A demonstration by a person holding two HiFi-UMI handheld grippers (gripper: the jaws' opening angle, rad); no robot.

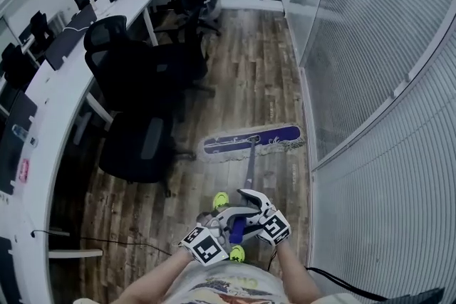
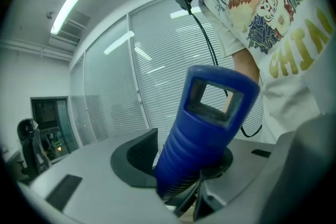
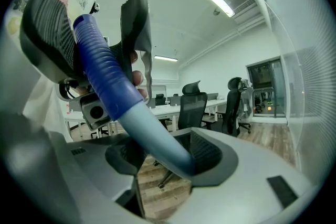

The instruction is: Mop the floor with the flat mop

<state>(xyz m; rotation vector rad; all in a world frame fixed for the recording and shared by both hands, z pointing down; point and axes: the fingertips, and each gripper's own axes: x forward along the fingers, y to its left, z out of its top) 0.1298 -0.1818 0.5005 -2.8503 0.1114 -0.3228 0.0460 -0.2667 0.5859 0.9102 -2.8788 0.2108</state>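
The flat mop's blue head (image 1: 251, 139) with its white fringe lies crosswise on the wooden floor (image 1: 249, 67) ahead of me. Its grey pole (image 1: 251, 166) slants back to both grippers. My left gripper (image 2: 191, 176) is shut on the ribbed blue grip (image 2: 202, 128) at the handle's top end, which has a hanging hole. In the head view the left gripper (image 1: 222, 223) sits nearest my body. My right gripper (image 3: 168, 157) is shut on the pale blue pole (image 3: 152, 131) just below the ribbed grip, and in the head view the right gripper (image 1: 255, 201) is a little further down the pole.
A long white curved desk (image 1: 53, 85) with monitors runs along the left, with black office chairs (image 1: 139, 82) pushed out beside it. A glass wall with blinds (image 1: 370, 82) bounds the right. My yellow-green shoes (image 1: 221, 200) stand below the grippers. A black cable (image 1: 107, 242) trails on the floor.
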